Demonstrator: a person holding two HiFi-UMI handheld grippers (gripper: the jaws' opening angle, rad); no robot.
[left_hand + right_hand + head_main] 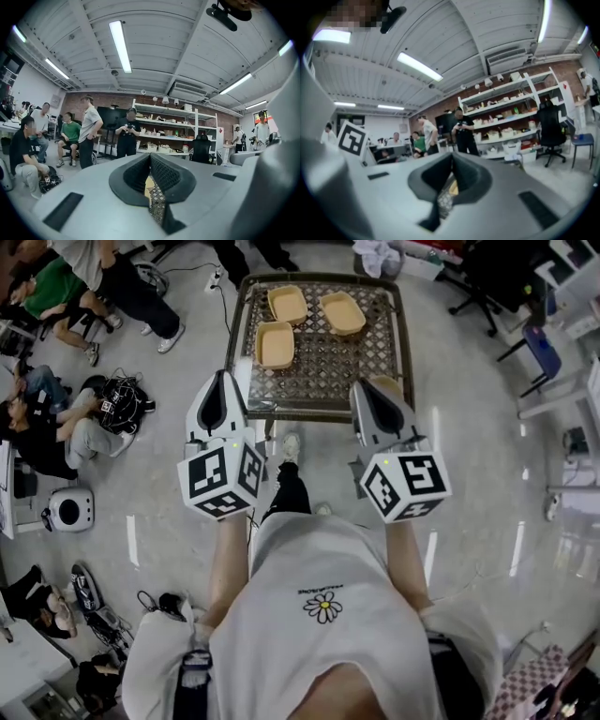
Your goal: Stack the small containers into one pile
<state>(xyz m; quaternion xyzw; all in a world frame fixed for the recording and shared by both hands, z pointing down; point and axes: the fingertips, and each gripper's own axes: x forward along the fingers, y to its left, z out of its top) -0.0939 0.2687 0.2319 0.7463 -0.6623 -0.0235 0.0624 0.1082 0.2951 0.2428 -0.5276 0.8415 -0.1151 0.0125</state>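
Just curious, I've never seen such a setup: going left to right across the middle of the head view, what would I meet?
White device → left gripper → shoe → right gripper

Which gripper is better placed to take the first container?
Probably the right gripper: the near-edge container lies just beyond its shut jaws. The left gripper, also shut, is farther from the front-left container, its nearest.
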